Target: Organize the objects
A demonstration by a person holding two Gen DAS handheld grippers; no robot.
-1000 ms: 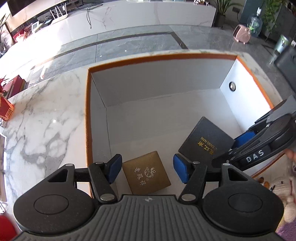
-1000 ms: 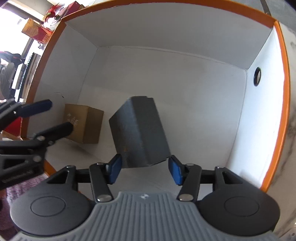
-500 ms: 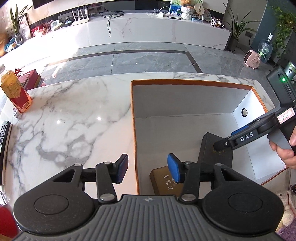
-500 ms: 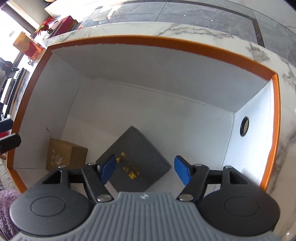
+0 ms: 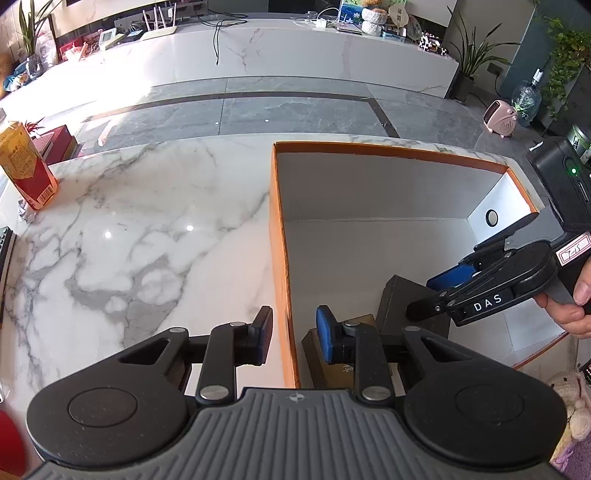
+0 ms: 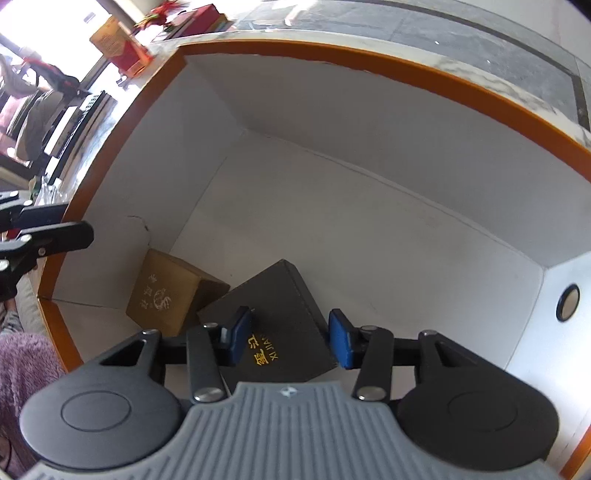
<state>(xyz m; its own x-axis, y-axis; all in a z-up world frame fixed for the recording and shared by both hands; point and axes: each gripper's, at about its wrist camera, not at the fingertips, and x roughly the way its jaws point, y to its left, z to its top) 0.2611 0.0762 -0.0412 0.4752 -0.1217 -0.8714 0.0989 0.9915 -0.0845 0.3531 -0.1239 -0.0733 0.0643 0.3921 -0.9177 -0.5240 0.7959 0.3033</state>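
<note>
Both grippers' jaws are closing empty above the bin (image 6: 461,85), where the stiff, light-looking black box (image 6: 280,314) is probably inviting a side-edge grip.

I judge this a home living room: marble desk (image 5: 140,221), long low marble console (image 5: 295,51) with routers (image 5: 159,27), potted plants (image 5: 476,55), tiled floor (image 5: 277,110).

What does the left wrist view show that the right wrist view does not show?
Only the left wrist view: the marble tabletop, a pink heater on the floor, and the hand holding the right gripper.

Only the right wrist view: the black box's gold lettering and purple fabric.

Both: the orange-rimmed white box, the black box, the brown box, and the red-yellow carton.
</note>
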